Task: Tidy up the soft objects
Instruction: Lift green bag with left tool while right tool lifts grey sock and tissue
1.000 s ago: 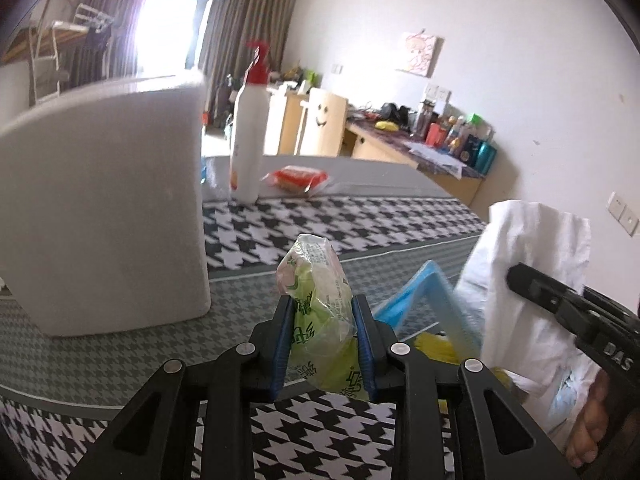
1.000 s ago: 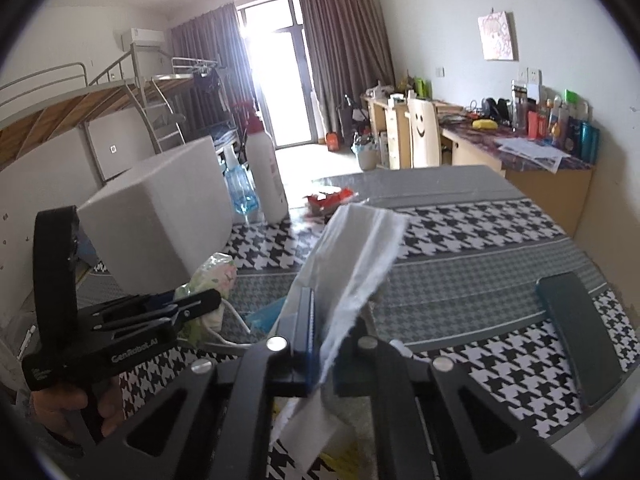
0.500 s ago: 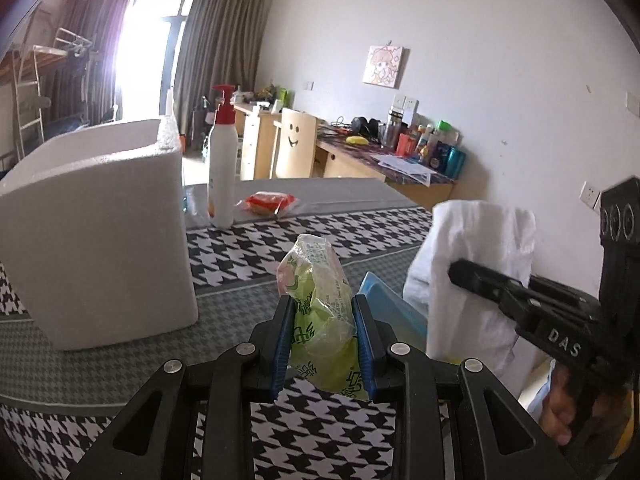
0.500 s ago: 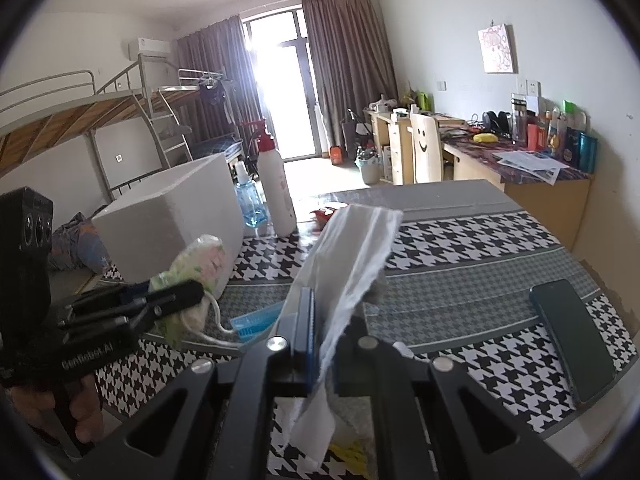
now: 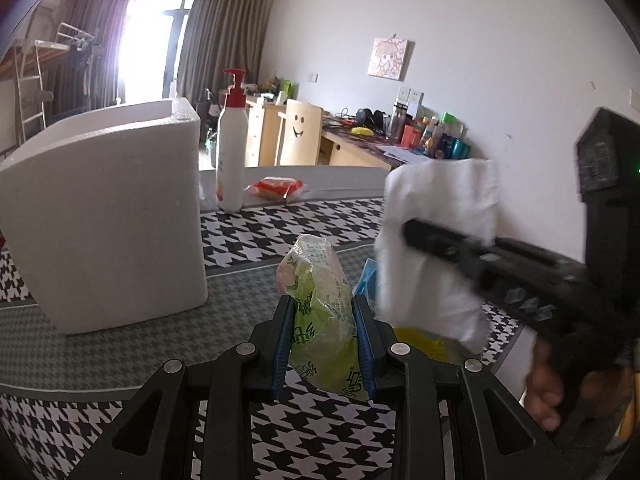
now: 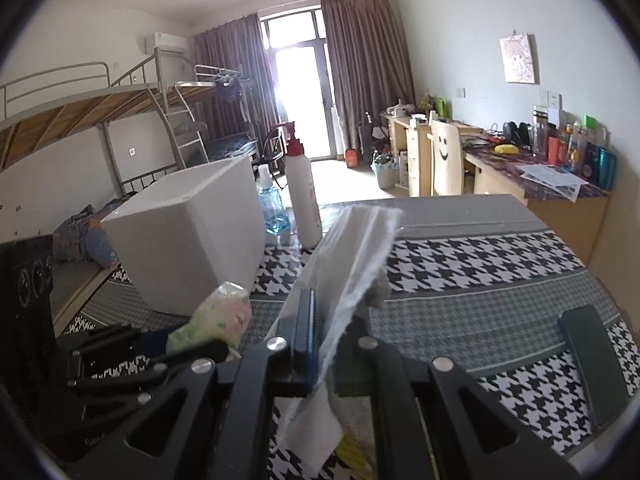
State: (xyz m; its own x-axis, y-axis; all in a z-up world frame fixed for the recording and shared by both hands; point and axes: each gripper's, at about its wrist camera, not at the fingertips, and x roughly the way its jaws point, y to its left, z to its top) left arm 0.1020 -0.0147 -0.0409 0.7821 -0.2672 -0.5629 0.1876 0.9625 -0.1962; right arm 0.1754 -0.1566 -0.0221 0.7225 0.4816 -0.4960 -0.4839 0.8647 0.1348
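While both hands are loaded and up off the table, the foam box (image 5: 108, 216) is the likely drop target: it sits far-left of both grippers, open top facing up, long side running away toward the window. Left gripper (image 5: 325, 344) is clamped on a green tissue pack (image 5: 320, 308), pack standing upright between the blue pads, long axis vertical. Right gripper (image 6: 320, 356) is pinched nearly flat on a white cloth (image 6: 352, 264), which sticks up and forward with a tail hanging below the jaws. Left hand looks nearer the box; the right one has to cross over the left gripper's line to reach it. My guess is the left goes first. Surface is a houndstooth and grey tablecloth (image 6: 480, 272); a pump bottle (image 5: 231, 152) and red packet (image 5: 276, 188) sit behind the box, a dark phone (image 6: 592, 364) near right. Dorm-type room, with a bunk bed (image 6: 100, 108) at left, a desk (image 6: 520, 184) on the right wall and a bright curtained window at the far end.
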